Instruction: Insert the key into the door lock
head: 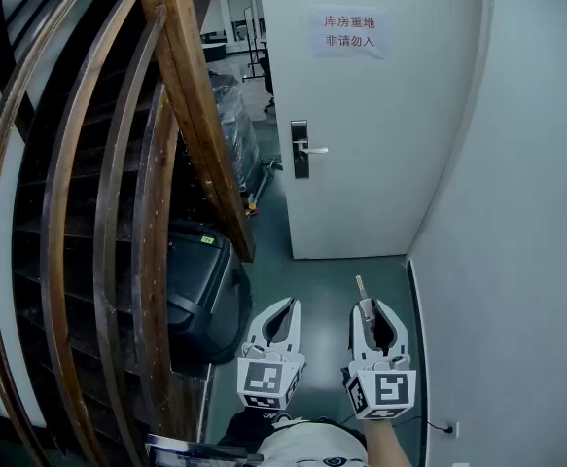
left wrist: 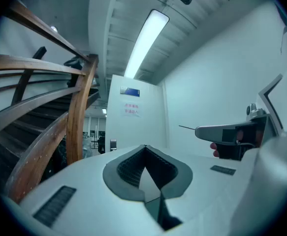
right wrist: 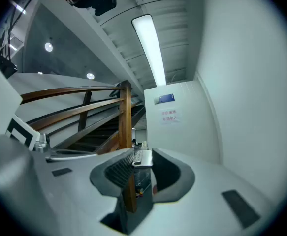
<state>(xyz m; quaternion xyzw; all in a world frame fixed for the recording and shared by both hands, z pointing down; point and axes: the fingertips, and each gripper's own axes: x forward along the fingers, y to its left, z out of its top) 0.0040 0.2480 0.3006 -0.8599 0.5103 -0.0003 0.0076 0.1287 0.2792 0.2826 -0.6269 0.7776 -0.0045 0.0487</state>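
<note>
The white door stands ahead with a black lock plate and silver handle at its left edge; the lock plate shows small and far in the left gripper view. My right gripper is shut on a metal key whose blade sticks forward past the jaw tips, well short of the door. In the right gripper view the key's head sits between the pads. My left gripper hangs beside it, shut and empty, its tips meeting. The right gripper shows at the left gripper view's right.
A curved wooden stair balustrade fills the left side. A black case lies on the floor at its foot. A plain wall runs close on the right. A paper sign hangs on the door.
</note>
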